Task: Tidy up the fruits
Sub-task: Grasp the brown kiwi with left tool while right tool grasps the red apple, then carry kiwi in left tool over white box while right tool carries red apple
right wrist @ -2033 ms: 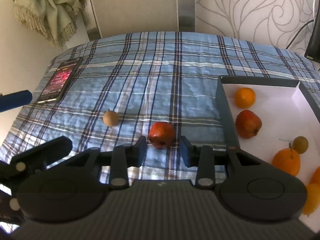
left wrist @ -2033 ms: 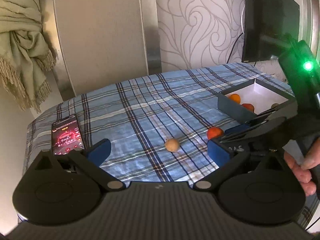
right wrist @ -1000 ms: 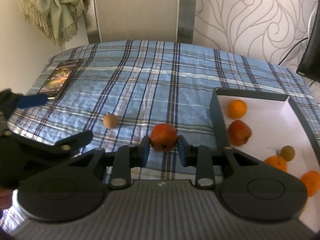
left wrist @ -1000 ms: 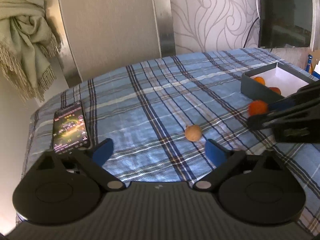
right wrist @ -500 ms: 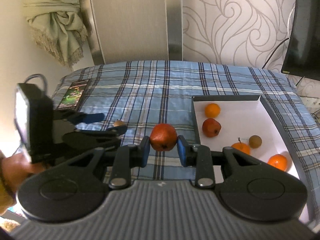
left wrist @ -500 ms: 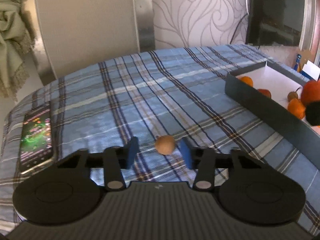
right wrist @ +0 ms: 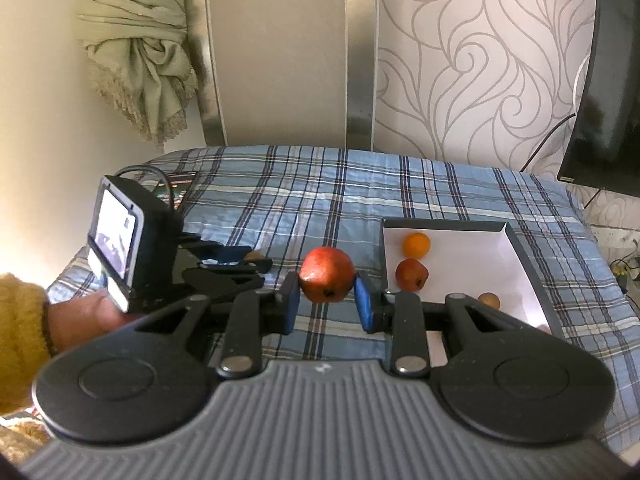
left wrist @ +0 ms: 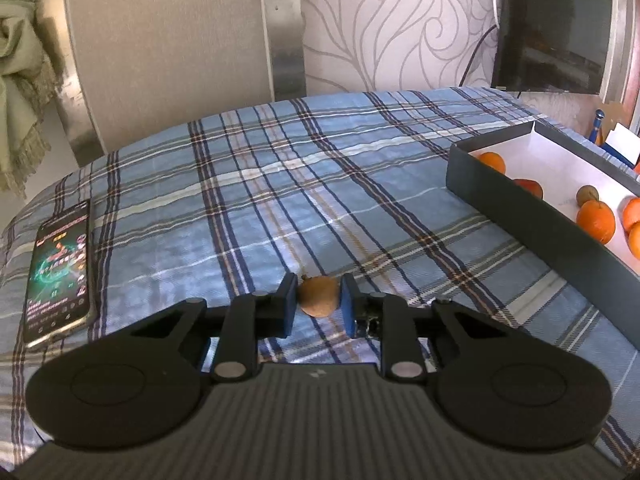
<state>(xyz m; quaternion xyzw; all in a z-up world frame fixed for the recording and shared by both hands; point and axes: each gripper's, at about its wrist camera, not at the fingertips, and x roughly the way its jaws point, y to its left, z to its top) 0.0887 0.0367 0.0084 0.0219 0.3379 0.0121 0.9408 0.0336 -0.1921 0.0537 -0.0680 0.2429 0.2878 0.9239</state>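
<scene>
- Your right gripper [right wrist: 327, 300] pinches a red pomegranate [right wrist: 327, 274] between its blue pads; the fruit hangs in the air above the plaid cloth, just left of the box. It is round, mottled red-orange, with a small dark spot facing you.
- Lifted this way, it looks ready to go over the box wall, which suggests the box is the collecting place.
- Your left gripper [left wrist: 319, 297] has just closed its jaws on a small brown fruit [left wrist: 318, 296]; the pads now press on it from both sides. It rests low on the blue plaid cloth [left wrist: 280, 200], dull tan and slightly pear-shaped.
- The dark-walled box [left wrist: 520, 216] with a white floor lies to the right, holding oranges [left wrist: 595, 220], another red fruit and a small brown one.
- A lit phone [left wrist: 58, 268] lies at the cloth's left edge, well apart from the fruit.
- A hand in a yellow sleeve [right wrist: 20, 316] holds the left gripper.
</scene>
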